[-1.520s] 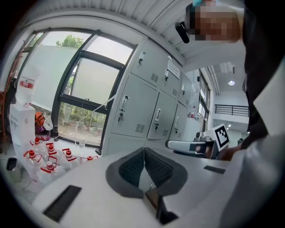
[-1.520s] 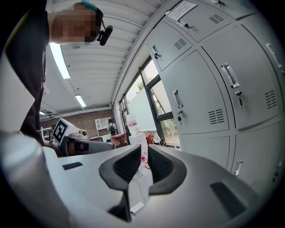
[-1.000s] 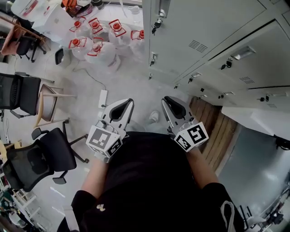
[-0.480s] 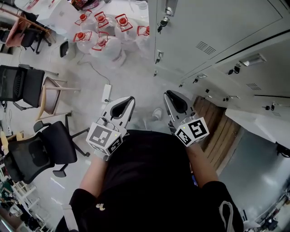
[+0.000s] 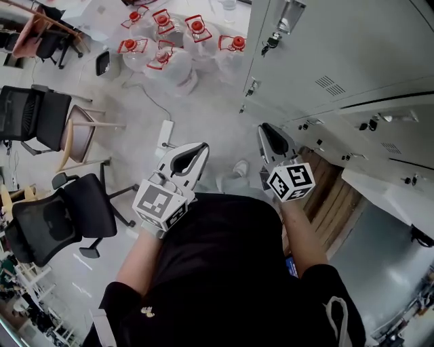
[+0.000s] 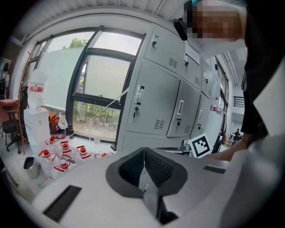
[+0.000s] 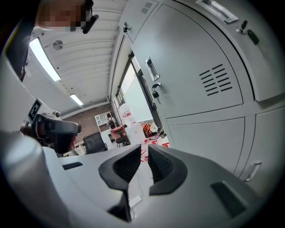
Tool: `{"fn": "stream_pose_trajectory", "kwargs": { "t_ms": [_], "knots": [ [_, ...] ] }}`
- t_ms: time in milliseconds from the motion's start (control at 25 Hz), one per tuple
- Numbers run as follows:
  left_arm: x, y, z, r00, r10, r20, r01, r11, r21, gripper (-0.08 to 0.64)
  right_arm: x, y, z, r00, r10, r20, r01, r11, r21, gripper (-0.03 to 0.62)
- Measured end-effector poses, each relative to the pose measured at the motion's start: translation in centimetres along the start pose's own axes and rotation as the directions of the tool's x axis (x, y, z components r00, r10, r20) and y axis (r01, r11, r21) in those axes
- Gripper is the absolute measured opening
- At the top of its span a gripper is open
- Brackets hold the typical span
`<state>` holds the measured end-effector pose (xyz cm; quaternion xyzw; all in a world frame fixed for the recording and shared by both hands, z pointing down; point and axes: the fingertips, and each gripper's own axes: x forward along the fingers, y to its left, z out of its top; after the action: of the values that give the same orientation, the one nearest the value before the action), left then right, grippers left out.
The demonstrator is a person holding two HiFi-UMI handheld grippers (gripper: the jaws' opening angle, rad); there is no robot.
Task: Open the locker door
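Grey metal lockers [image 5: 352, 47] fill the upper right of the head view. One tall door [image 7: 196, 67] has a recessed handle [image 7: 152, 67] with a keyed lock [image 7: 155, 94] below it; the same handle [image 5: 290, 13] shows at the top of the head view. All doors look closed. My right gripper [image 5: 263, 127] points at the locker bank without touching it, and its jaws [image 7: 144, 149] stand a narrow gap apart, empty. My left gripper [image 5: 202, 146] is held beside it to the left, away from the lockers; its jaws [image 6: 143, 151] meet at the tips, holding nothing.
Water jugs with red caps [image 5: 169, 54] stand on the floor left of the lockers. Black office chairs [image 5: 74, 217] and a wooden chair [image 5: 81, 139] are to the left. A power strip [image 5: 166, 132] lies on the floor. Wooden slats [image 5: 332, 196] sit at the lockers' foot.
Both grippers have moved up a little toward the lockers, the right one more. The view has shifted, so the lockers and jugs sit further right.
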<state>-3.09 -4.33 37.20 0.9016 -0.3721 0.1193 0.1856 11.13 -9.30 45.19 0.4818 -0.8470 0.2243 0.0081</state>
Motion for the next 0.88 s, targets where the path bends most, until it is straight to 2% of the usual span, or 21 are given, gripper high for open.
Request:
{"fn": "stream_pose_trajectory", "kwargs": {
  "t_ms": [360, 640, 880],
  "knots": [
    [-1.2, 5.6, -0.6, 1.000, 0.000, -0.009, -0.001, 1.000, -0.012, 0.023, 7.1, -4.0, -4.2, 0.987, -0.129, -0.096, 0.128, 0.992, -0.016, 0.061],
    [-1.3, 10.1, -1.7, 0.999, -0.014, -0.048, 0.013, 1.000, -0.025, 0.023, 11.9, -8.0, -7.5, 0.960, -0.238, -0.146, 0.238, 0.971, -0.021, 0.066],
    [-2.2, 12.6, -3.6, 0.995, -0.010, -0.096, 0.005, 0.999, -0.050, 0.023, 15.2, -11.3, -10.4, 0.929, -0.312, -0.201, 0.314, 0.949, -0.020, 0.114]
  ]
}}
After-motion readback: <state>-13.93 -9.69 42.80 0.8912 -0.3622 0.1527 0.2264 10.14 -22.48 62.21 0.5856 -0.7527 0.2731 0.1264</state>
